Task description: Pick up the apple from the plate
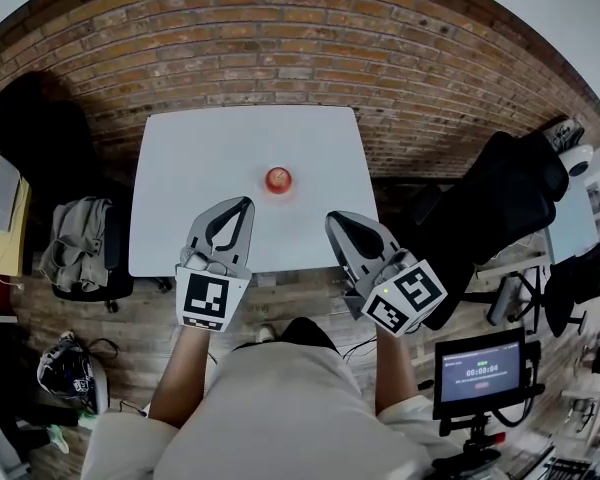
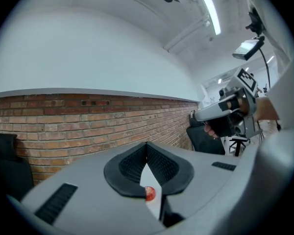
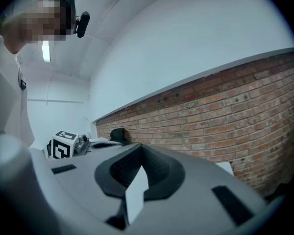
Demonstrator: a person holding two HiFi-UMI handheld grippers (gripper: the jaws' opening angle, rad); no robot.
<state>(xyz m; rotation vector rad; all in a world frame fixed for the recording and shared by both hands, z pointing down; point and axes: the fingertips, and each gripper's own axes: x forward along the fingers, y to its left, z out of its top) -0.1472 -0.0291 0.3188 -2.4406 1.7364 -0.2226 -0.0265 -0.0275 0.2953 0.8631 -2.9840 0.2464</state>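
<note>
A small red apple sits near the middle of the white table; its white plate barely stands out from the tabletop. My left gripper hovers over the table's near edge, just short and left of the apple, shut with nothing held. My right gripper is level with it to the right, also shut and empty. In the left gripper view the jaws meet at the tips and the apple shows through the gap below them. The right gripper view has its closed tips aimed along the brick wall.
A black office chair stands right of the table, with a small screen on a stand nearer me. At the left are a chair draped with clothes, a helmet on the floor and a dark chair.
</note>
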